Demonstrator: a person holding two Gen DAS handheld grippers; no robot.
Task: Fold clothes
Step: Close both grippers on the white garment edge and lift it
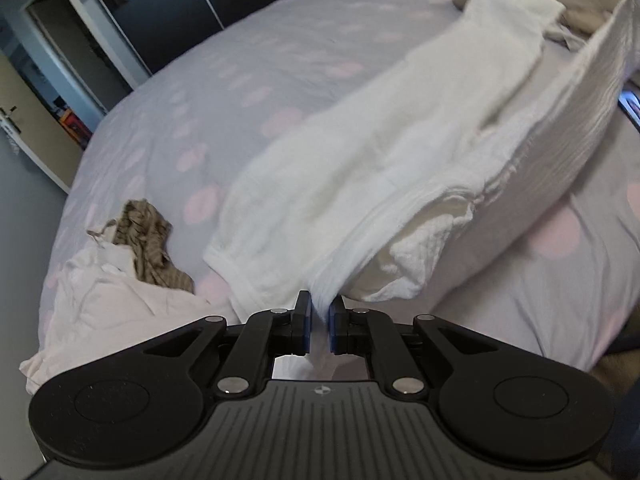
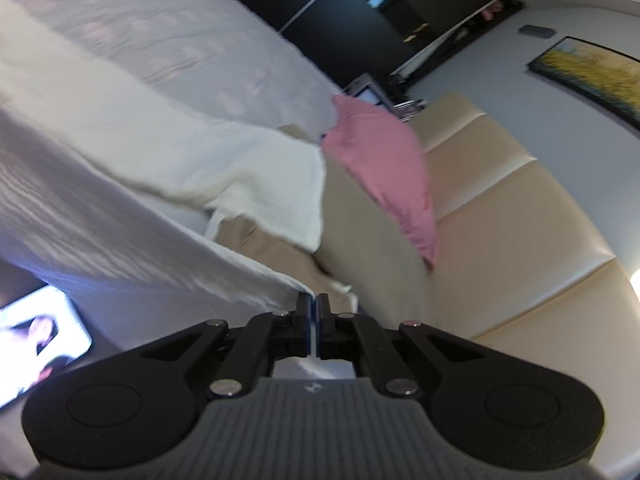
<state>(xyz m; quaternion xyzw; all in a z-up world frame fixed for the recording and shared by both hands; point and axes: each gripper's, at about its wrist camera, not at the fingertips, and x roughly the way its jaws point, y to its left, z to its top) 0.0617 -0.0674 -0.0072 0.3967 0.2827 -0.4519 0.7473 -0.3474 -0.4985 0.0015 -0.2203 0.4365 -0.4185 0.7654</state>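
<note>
left wrist view: left hand-held gripper [image 1: 320, 316] clamped on an edge of the white garment [image 1: 360, 184]; fabric bunched between the blue pads [image 1: 306, 312], jaws nearly together.
garment place: lifted off the bed [image 1: 192, 80], stretched taut from the left grip up toward the top right corner of the frame; a long loose part, sleeve or leg, cannot tell which, trails back onto the duvet.
left pile: crumpled pale pink cloth [image 1: 100, 292] and striped brown cloth [image 1: 148, 236] lie on the bed near the left edge, apart from the held garment.
right wrist view: right hand-held gripper [image 2: 314, 312] fully closed on a thin edge of the same white garment [image 2: 120, 200]; cloth runs away left of the jaws.
background right: pink pillow [image 2: 384, 176] against cream headboard [image 2: 520, 220], beige cloth [image 2: 260, 248] under the hanging part; lit screen [image 2: 36, 336] bottom left.
feel, judged: soft, limp, textured weave, light; no stiffness, sags between grips, not fragile, not slippery on rubber pads.
where to hold, judged: hem or seam corners, one per gripper, as now; thick folded edge on the left gives a firmer bite than the single layer on the right.
risk, judged: thin right edge may slip out if pulled hard; trailing part may drag and twist the fold.
</note>
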